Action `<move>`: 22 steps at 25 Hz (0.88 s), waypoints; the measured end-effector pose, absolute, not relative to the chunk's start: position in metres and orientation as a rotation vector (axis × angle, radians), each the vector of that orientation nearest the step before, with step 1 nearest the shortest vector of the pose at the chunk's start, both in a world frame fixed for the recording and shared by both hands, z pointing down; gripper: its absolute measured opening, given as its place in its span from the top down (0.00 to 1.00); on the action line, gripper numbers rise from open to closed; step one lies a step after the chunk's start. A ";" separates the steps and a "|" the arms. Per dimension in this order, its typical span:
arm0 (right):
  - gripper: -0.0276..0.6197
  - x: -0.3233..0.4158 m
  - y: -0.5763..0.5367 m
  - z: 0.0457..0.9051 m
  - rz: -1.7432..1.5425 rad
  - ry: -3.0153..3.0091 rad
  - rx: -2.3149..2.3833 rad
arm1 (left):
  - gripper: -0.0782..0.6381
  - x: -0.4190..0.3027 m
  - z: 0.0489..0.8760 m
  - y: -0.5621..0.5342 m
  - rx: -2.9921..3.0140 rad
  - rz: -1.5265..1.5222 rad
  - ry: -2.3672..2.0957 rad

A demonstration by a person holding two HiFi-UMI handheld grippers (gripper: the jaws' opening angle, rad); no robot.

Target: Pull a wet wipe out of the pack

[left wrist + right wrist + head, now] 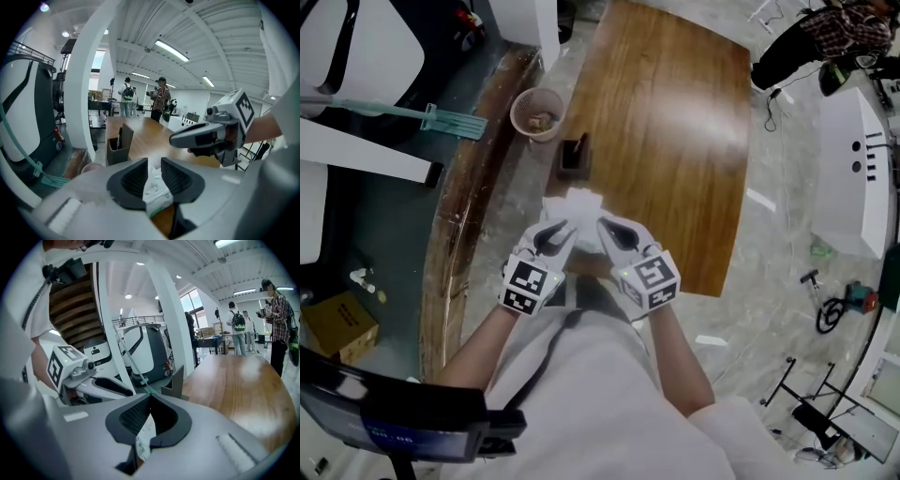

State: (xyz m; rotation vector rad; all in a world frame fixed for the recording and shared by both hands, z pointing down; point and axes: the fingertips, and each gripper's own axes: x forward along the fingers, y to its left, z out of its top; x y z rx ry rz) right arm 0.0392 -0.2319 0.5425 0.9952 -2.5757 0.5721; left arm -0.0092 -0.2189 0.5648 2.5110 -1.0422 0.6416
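Wet wipe pack [574, 208]: white and crumpled, at the near corner of the table [675, 141], centre of the head view. My left tongs [154, 161] stand apart, with the pack's white and green end between them. My right tongs [151, 397] are closed on a thin white fold of it. Both tongs angle downward, tips close together. My forearms [680, 361] converge from the lower frame. A dark holder [574, 155] stands just beyond the pack. A basket [536, 112] sits on the floor, upper left. People [161, 98] stand at the table's far end.
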 end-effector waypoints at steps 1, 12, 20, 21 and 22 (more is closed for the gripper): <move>0.95 0.040 -0.232 0.544 0.577 -2.569 1.001 | 0.74 -0.010 0.571 -0.220 2.503 0.662 -1.047; 0.95 0.038 -0.233 0.569 0.609 -2.498 0.998 | 0.78 -0.009 0.618 -0.231 2.429 0.784 -1.049; 0.95 0.033 -0.243 0.579 0.606 -2.498 0.986 | 0.88 -0.012 0.625 -0.236 2.394 0.761 -1.085; 0.95 0.032 -0.244 0.580 0.605 -2.494 0.981 | 0.88 -0.014 0.624 -0.236 2.386 0.754 -1.094; 0.95 0.032 -0.244 0.581 0.607 -2.489 0.977 | 0.88 -0.016 0.624 -0.237 2.377 0.747 -1.103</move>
